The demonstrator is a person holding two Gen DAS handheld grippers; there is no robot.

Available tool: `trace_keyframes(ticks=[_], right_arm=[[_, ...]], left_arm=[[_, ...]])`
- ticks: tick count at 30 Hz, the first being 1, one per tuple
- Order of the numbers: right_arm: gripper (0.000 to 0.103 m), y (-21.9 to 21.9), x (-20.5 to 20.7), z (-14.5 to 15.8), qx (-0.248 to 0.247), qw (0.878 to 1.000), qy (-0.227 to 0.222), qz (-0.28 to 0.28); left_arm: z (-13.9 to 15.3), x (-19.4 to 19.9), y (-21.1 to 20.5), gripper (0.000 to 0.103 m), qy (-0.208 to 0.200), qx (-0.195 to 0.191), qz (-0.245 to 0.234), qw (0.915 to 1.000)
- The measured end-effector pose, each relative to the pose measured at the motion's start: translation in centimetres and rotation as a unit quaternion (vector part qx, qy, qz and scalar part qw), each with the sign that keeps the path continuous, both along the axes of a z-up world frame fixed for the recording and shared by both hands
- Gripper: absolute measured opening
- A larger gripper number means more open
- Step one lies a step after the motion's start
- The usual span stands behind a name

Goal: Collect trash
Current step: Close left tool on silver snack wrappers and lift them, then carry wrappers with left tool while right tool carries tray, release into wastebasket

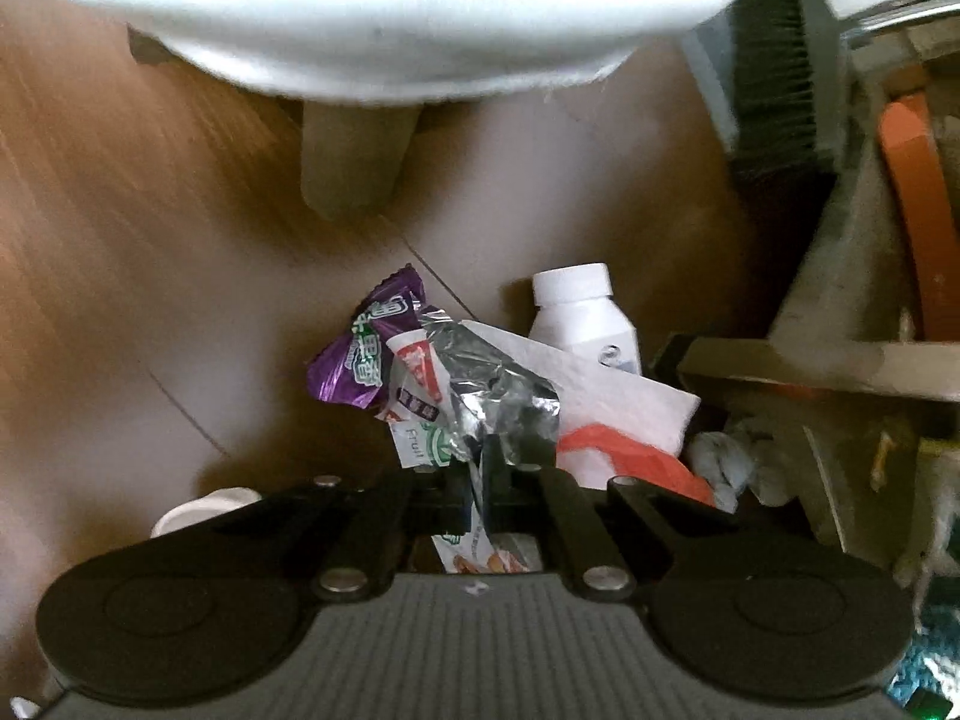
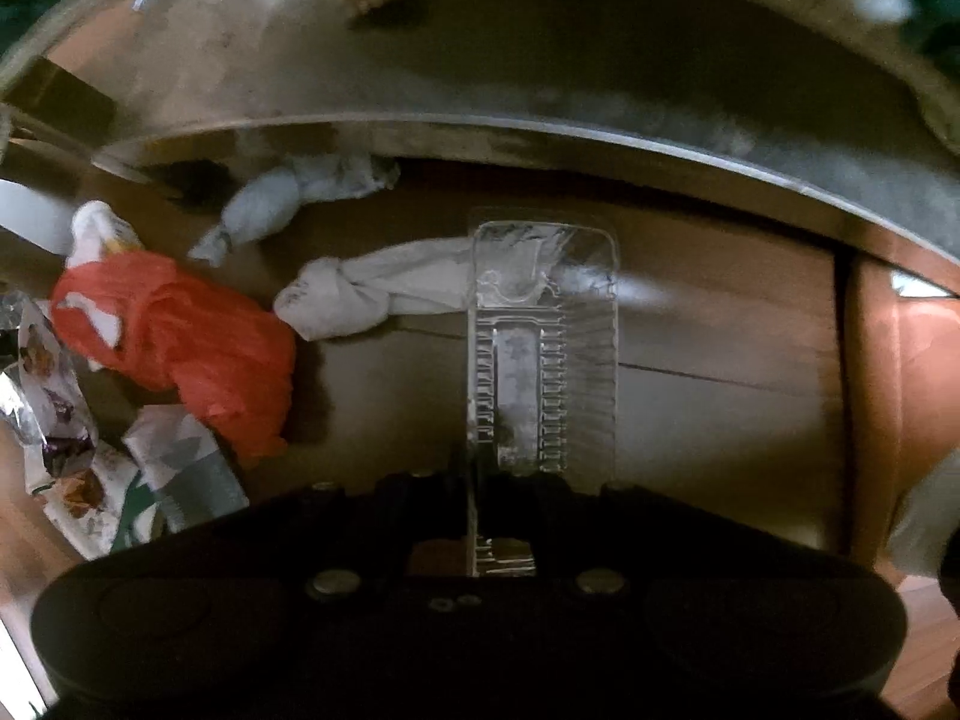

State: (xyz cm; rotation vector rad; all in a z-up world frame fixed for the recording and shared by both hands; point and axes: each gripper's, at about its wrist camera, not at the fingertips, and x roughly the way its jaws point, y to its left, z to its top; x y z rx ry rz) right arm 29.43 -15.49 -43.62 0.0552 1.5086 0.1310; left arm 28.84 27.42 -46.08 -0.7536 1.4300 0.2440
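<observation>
Above the wooden floor [image 1: 150, 192], our left gripper [image 1: 478, 483] pinched a foil wrapper [image 1: 498, 402]; our right gripper [image 2: 477, 498] clamped a clear plastic tray [image 2: 543, 348].

Big white thing [image 1: 372, 12] at top of left wrist view: blurry, cut by top edge, cannot tell what. Small white round thing [image 1: 204, 507] half hidden behind left gripper body. Orange thing [image 1: 918, 204] cut by right edge. Snack wrapper [image 1: 474, 546] partly hidden between black fingers. Right wrist view: corners dark; pale shape [image 2: 918, 516] at right edge too blurry to tell.
</observation>
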Motion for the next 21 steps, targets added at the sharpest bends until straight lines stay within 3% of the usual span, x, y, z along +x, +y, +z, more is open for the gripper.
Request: trace_keyframes(ticks=[13,21], right_arm=[[0.003,-0.1,-4.5,13.8,0.049,0.995,-0.081,0.023],[0.003,0.1,-8.2,24.7,0.076,0.978,-0.185,0.067]], left_arm=[[15.6,-3.8,-0.3,0.002,-0.108,0.027,-0.022,0.9935],[27.1,-5.6,-2.7,0.002,-0.203,0.073,-0.055,0.9748]])
